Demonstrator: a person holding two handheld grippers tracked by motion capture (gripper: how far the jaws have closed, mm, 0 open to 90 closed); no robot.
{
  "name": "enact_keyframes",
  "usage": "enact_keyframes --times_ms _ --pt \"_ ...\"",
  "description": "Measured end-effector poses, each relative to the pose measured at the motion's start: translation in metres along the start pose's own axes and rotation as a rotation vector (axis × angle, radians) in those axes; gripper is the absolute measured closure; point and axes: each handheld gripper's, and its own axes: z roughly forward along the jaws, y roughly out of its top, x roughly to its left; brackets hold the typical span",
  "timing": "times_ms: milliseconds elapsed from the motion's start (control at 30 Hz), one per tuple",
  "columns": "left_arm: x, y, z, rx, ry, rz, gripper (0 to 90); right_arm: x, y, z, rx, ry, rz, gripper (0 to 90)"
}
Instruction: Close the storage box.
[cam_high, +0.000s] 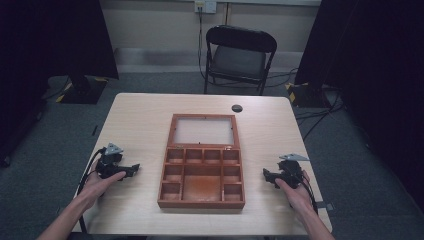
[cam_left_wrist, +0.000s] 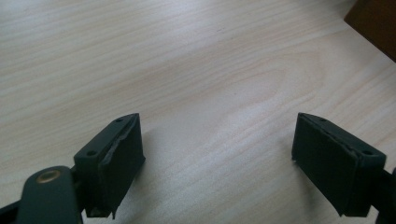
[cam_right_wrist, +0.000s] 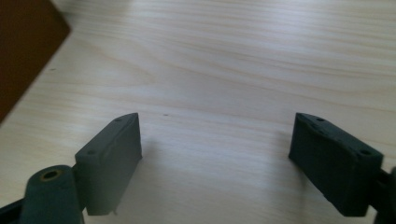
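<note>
A brown wooden box (cam_high: 202, 176) with several empty compartments lies open in the middle of the table, its glass-paned lid (cam_high: 203, 130) folded flat behind it. My left gripper (cam_high: 133, 169) rests on the table left of the box, pointing toward it, open and empty. A corner of the box (cam_left_wrist: 376, 23) shows at the upper right of the left gripper view, beyond the wide-apart jaws of the left gripper (cam_left_wrist: 217, 154). My right gripper (cam_high: 266, 176) rests right of the box, open and empty. The box (cam_right_wrist: 23, 46) edge shows at upper left past the right gripper (cam_right_wrist: 215, 154).
The light wooden table (cam_high: 135, 120) has a round black cable port (cam_high: 237, 108) behind the lid. A black folding chair (cam_high: 239, 57) stands beyond the far edge. Dark curtains hang at both sides, and cables lie on the grey floor.
</note>
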Motion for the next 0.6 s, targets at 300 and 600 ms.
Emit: enact_keyframes --times_ms 300,600 --pt "-0.004 0.008 -0.004 -0.017 -0.003 -0.021 18.4 0.006 0.011 -0.006 -0.017 0.080 0.006 18.4" --pt "-0.024 0.029 -0.007 -0.064 -0.036 0.038 20.0 0.019 0.029 -0.002 -0.032 0.116 -0.019 19.3"
